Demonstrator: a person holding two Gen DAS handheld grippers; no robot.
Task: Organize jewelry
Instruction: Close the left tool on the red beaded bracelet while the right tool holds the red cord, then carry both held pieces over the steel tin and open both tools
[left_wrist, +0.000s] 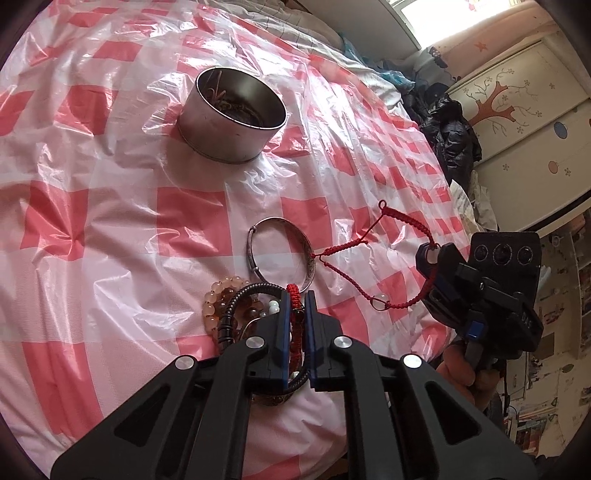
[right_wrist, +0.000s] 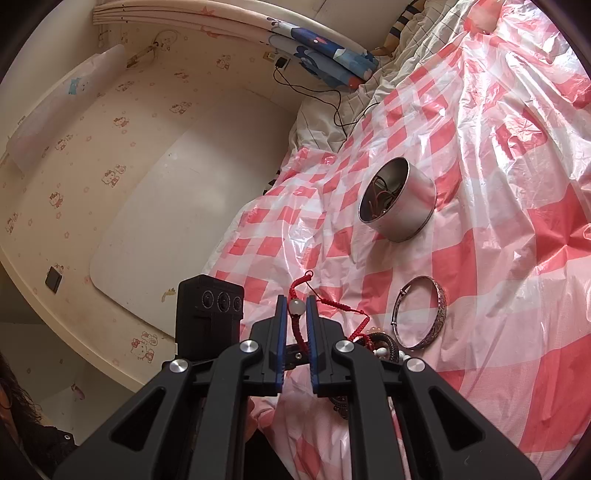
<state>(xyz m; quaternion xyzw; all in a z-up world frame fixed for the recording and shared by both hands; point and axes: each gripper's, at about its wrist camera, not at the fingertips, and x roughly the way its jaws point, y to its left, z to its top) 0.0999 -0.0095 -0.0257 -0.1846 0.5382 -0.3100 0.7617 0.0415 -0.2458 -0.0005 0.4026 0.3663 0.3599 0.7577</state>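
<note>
We find the jewelry in a small heap near the close edge of a bed spread with a pink-and-white checked plastic sheet (left_wrist: 110, 206). In the heap lie a peach beaded bracelet (left_wrist: 214, 299), a dark coiled bangle (left_wrist: 231, 314) and a red woven bracelet (left_wrist: 294, 306), all touching one another. Our left gripper (left_wrist: 297, 295) is drawn in narrow on that red woven bracelet, whose band runs down between the blue pads.

Just beyond the heap a silver bangle (left_wrist: 280, 254) lies flat on the sheet, its near edge against the pile. A red cord bracelet (left_wrist: 373, 243) stretches from beside the bangle off to the right, lifted clear of the sheet, where our right gripper (right_wrist: 295, 306) holds it, jaws narrow. In the right wrist view a pale bead (right_wrist: 296, 306) on that cord sits pinched between the pads, and the cord trails down toward the heap.

Further back, well apart from the heap, stands a round metal tin (left_wrist: 232, 114), open at the top, with some thin cords lying inside; we cannot tell what pieces they are.

Beyond the sheet we see rumpled bedding (right_wrist: 424, 40), and a black cable (right_wrist: 325, 96) runs across it from the papered wall.
</note>
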